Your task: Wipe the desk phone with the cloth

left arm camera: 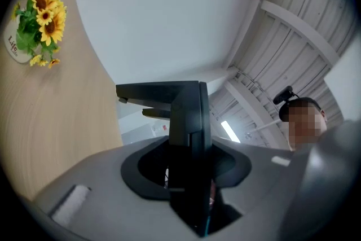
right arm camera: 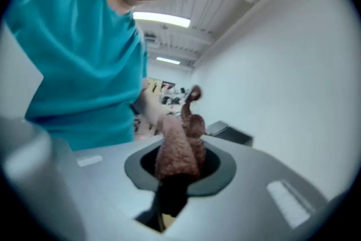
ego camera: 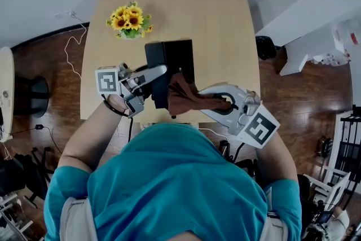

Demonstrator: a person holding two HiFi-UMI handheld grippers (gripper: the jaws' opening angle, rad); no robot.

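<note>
Head view showed sunflowers (ego camera: 131, 21) at the desk's (ego camera: 220, 20) far left. Nearer, the left gripper (ego camera: 158, 73) was clamped, jaws partway closed, on the black desk phone's (ego camera: 178, 56) left side, by the desk's near edge. Further right, the right gripper (ego camera: 228, 103) pinched a bunched brown cloth (ego camera: 184, 95) that overlapped the phone's near end.

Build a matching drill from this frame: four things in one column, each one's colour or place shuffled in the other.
Things:
1. desk phone
2. cloth
3. sunflowers
4. table

Colour or place:
A. yellow, on the table's far left part
B. light wood
C. brown, clamped in the right gripper
D. black, clamped in the left gripper

Pairs: 1-D, 2-C, 3-A, 4-B.
</note>
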